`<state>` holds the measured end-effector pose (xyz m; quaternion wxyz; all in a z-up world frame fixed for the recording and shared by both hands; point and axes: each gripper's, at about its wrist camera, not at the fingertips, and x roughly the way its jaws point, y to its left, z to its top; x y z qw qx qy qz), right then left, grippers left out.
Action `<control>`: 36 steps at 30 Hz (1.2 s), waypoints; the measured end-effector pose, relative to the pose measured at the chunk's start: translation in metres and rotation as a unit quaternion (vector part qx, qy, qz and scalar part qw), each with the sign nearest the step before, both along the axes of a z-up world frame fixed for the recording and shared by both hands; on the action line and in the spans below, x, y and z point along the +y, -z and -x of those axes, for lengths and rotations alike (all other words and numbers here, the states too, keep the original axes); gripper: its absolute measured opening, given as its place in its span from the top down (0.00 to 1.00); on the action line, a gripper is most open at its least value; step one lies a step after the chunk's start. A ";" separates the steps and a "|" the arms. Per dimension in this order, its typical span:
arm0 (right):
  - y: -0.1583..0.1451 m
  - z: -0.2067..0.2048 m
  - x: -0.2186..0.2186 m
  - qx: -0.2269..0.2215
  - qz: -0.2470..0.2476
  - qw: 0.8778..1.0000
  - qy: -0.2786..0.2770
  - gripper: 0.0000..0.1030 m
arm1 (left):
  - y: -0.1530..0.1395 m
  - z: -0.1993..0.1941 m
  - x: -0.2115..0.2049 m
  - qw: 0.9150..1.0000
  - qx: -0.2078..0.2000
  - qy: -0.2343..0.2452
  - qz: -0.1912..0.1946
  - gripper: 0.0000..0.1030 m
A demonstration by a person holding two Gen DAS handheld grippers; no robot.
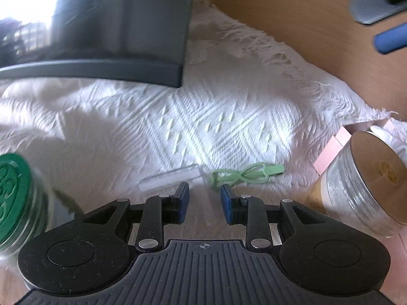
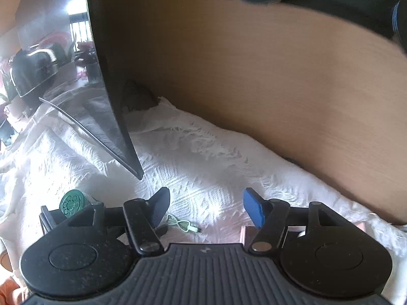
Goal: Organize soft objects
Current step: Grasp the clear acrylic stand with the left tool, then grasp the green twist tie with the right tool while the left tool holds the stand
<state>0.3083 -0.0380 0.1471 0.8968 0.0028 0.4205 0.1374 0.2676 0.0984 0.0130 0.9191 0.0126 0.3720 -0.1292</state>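
Observation:
A pale green bow-shaped clip [image 1: 244,175] lies on the white woven cloth [image 1: 229,117], just beyond my left gripper [image 1: 204,200] and slightly to its right. A clear plastic tube [image 1: 168,178] lies beside the clip, in front of the left blue pad [image 1: 183,198]. The left jaws stand apart with only cloth showing between them. In the right wrist view the same clip [image 2: 182,225] lies low between the fingers of my right gripper [image 2: 207,207], which hangs open above the cloth [image 2: 203,157] and holds nothing.
A green-lidded jar [image 1: 12,195] stands close on the left and a clear jar with a gold lid [image 1: 368,180] on the right, beside a pink box [image 1: 330,152]. A dark monitor [image 1: 114,25] rises behind. A wooden panel [image 2: 279,89] bounds the cloth's far side.

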 end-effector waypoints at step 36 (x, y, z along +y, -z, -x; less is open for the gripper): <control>0.114 -0.088 0.121 0.281 0.058 0.955 -0.071 0.35 | -0.002 0.139 0.113 0.994 0.003 -0.077 0.083 0.85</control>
